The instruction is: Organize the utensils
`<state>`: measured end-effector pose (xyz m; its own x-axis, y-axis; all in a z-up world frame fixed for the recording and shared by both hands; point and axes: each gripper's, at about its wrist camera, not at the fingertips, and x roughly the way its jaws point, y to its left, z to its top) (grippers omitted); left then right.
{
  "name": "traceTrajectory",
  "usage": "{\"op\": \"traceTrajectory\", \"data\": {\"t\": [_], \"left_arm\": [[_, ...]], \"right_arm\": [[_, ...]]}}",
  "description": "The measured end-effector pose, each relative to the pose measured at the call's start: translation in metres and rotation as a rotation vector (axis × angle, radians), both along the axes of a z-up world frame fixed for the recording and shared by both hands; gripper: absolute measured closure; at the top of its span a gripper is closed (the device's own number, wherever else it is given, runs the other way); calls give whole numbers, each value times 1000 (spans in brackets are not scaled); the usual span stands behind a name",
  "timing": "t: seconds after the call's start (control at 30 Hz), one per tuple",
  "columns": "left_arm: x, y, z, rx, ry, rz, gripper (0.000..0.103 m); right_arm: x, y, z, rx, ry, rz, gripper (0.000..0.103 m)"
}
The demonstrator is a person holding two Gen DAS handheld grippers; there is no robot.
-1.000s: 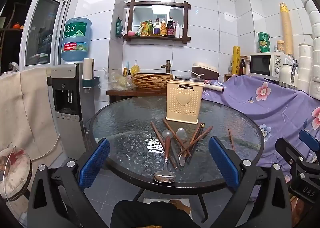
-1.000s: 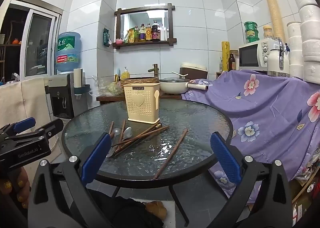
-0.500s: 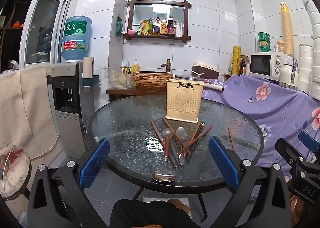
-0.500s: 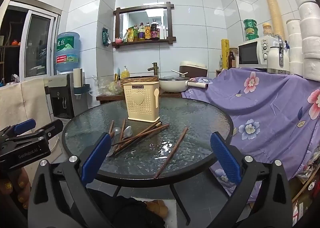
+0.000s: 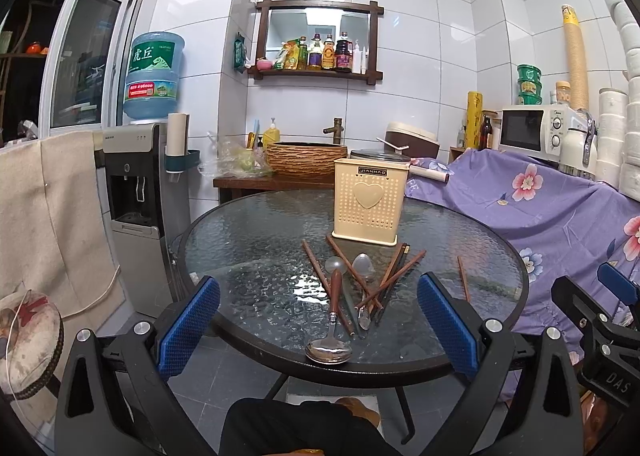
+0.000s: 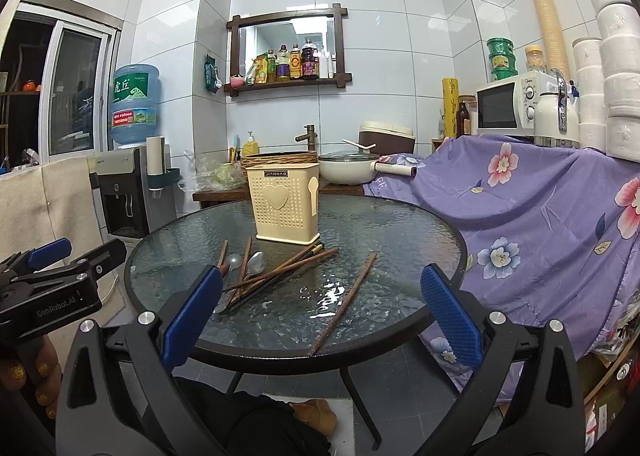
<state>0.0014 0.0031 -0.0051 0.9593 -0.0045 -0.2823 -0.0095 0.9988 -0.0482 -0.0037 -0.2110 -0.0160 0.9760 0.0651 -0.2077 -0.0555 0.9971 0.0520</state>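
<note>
JIANHAO: rim label, cream utensil holder [image 5: 370, 202] | 虎丘: water jug [image 5: 154, 74], left of holder | GenRobot.AI: left gripper [image 6: 60, 288] | DAS: right gripper [image 5: 608, 332]

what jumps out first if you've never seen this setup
A cream utensil holder with a heart stands upright mid-way across the round glass table. In front of it lies a jumble of chopsticks and spoons. Both the left gripper and right gripper are open, short of the table.

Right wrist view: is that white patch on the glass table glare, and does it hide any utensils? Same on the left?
Right wrist view: yes, glare on the glass table, just left of the lone chopstick, hiding nothing. Left wrist view: a fainter patch left of the spoon with the wooden handle; utensils stay sharp, fisheye bends the edges.
</note>
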Motion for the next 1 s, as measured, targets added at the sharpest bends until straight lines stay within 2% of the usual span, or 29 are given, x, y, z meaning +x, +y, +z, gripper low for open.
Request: {"op": "traceTrajectory", "data": {"t": [1.0], "left_arm": [[0, 0, -1, 0, 4, 0, 6]], "right_arm": [[2, 2, -1, 1, 0, 0, 5]]}}
